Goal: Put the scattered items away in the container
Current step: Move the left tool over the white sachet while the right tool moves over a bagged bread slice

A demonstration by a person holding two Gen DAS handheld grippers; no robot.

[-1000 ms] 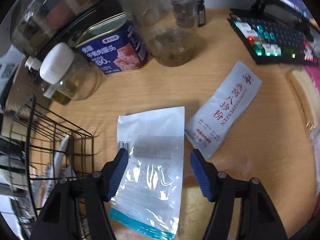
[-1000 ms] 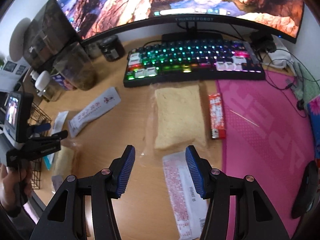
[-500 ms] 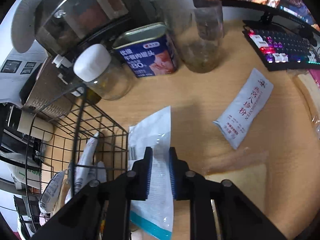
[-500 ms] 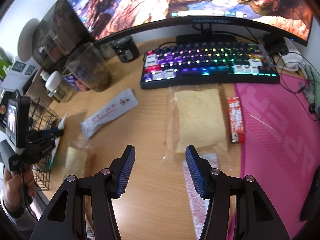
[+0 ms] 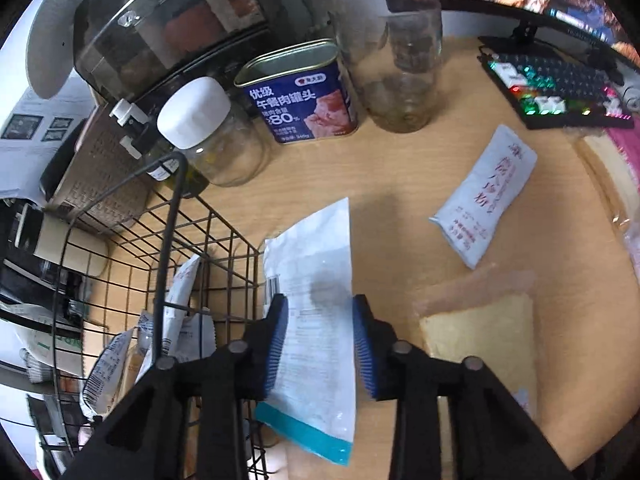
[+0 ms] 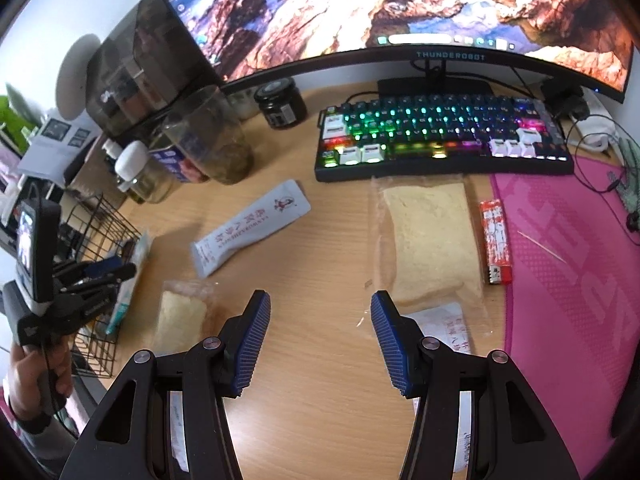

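A white pouch with a teal band (image 5: 316, 308) leans on the rim of the black wire basket (image 5: 176, 240), which holds several packets. My left gripper (image 5: 318, 344) straddles the pouch; its jaws are opening and the pads stand just off the pouch's edges. A white sachet with red writing (image 5: 484, 196) and a small bagged bread slice (image 5: 480, 344) lie to the right. My right gripper (image 6: 320, 340) hangs open over bare desk, nothing between its fingers. A large bagged bread slice (image 6: 430, 240), a red packet (image 6: 496, 244) and a white packet (image 6: 444, 324) lie near it.
A blue meat can (image 5: 304, 92), a white-capped jar (image 5: 208, 136) and a glass jar (image 5: 404, 80) stand behind the basket. A lit keyboard (image 6: 440, 136), a monitor (image 6: 380, 8) and a pink mat (image 6: 568, 280) fill the back and right. A hand (image 6: 36, 368) holds the left gripper.
The left gripper shut on the white pouch, carried it up against the basket's rim, then parted its jaws. The right gripper drew back a little, staying open.
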